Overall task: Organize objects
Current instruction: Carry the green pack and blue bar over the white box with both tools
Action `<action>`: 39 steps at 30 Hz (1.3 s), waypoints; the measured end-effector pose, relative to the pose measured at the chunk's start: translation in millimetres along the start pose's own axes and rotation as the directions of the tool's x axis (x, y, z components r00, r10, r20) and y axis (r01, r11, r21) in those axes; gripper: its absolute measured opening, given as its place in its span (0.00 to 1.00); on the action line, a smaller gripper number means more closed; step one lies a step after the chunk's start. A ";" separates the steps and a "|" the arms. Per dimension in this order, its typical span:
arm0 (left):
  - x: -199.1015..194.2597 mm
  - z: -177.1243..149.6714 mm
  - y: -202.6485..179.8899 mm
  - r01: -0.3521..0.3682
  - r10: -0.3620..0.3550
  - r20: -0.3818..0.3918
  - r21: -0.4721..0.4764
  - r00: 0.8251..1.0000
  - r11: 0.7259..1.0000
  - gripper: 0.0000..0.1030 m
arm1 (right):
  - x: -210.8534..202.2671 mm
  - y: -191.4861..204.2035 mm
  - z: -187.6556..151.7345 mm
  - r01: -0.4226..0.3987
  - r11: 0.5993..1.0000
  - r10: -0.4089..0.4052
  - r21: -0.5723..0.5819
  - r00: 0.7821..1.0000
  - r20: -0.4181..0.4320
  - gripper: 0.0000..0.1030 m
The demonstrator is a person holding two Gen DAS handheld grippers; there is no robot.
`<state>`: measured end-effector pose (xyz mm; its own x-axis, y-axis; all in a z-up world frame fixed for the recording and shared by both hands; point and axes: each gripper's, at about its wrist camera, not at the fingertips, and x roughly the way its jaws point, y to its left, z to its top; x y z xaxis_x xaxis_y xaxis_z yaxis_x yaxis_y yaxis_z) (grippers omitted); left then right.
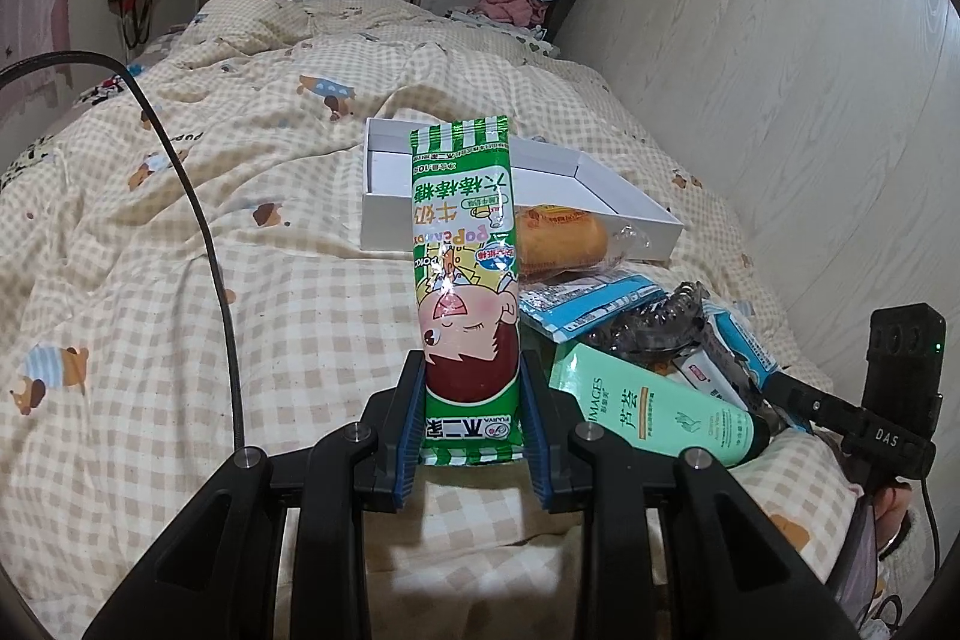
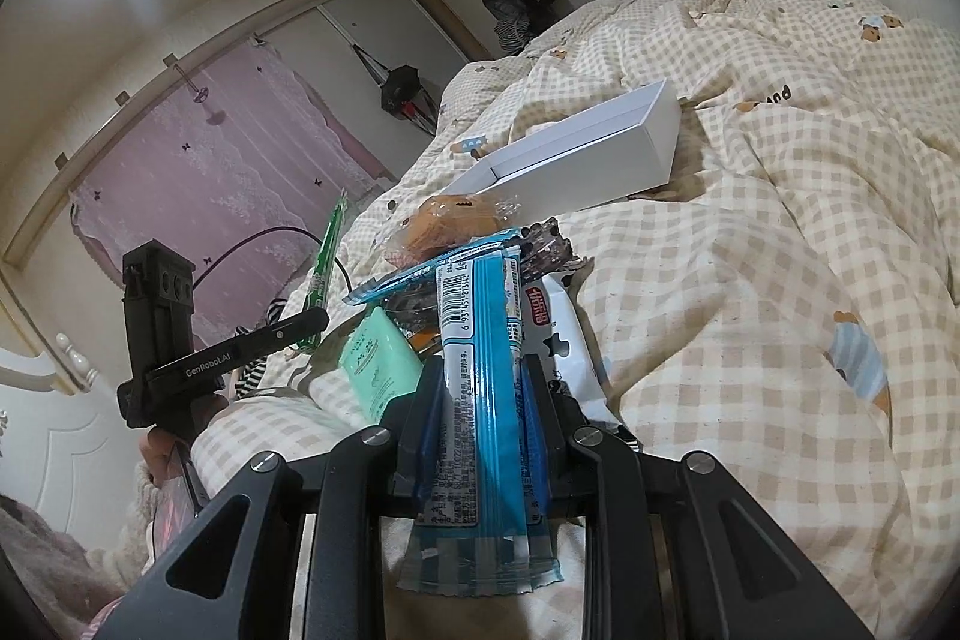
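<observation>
Green candy packet (image 1: 465, 280) glossy, striped ends (cartoon face), upright in left tongs (image 1: 474, 424)

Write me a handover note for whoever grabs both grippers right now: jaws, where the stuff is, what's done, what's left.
Left gripper: jaws shut on the green candy packet, held upright above the bedspread.
Right gripper: jaws shut on the blue snack packet.
White box: open on the bed beyond the pile; what shows of its inside looks empty.
Pile in front of the box: wrapped bun, mint-green tube, black hair clip, more packets.
Done: two packets picked up.
Left: probably put both in the box, then clear the pile.
</observation>
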<state>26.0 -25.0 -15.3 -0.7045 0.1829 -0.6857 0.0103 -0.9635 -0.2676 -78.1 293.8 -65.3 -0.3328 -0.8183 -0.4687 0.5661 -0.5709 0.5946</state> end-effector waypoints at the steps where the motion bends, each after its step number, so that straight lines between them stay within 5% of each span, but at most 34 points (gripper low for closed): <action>1: 0.2 0.0 -0.2 0.000 0.000 0.000 0.000 1.000 1.000 0.31 | 0.0 0.0 0.0 0.000 1.000 0.000 0.000 1.000 0.000 0.25; 18: -2.5 5.5 2.7 0.005 -0.005 0.001 -0.006 1.000 1.000 0.31 | -1.3 1.5 0.8 0.004 1.000 -0.004 -0.004 1.000 -0.002 0.25; 25: -24.7 53.0 4.7 0.024 -0.021 0.108 -0.029 0.994 0.999 0.31 | -10.2 24.6 41.5 -0.029 0.995 0.033 -0.098 0.999 0.041 0.25; 30: -20.1 99.5 -9.0 -0.055 0.049 0.191 0.026 0.980 0.998 0.31 | 5.9 50.1 82.8 -0.001 0.975 0.023 -0.224 0.995 0.093 0.25; 35: 8.0 133.1 -19.3 -0.073 0.058 0.232 0.053 0.971 0.996 0.31 | 13.0 63.4 100.6 0.044 0.938 0.083 -0.343 0.934 0.347 0.25; 39: 35.8 152.6 -26.3 -0.172 0.165 0.283 0.003 0.945 0.985 0.31 | 38.9 60.1 118.5 0.166 0.939 -0.020 -0.302 0.901 0.433 0.25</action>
<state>-107.8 -23.0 70.5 -0.8646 -0.0411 -0.5008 0.1298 -0.9811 -0.1436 -146.3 219.6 29.6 -0.6374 -0.7555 -0.1517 0.7042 -0.6510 0.2832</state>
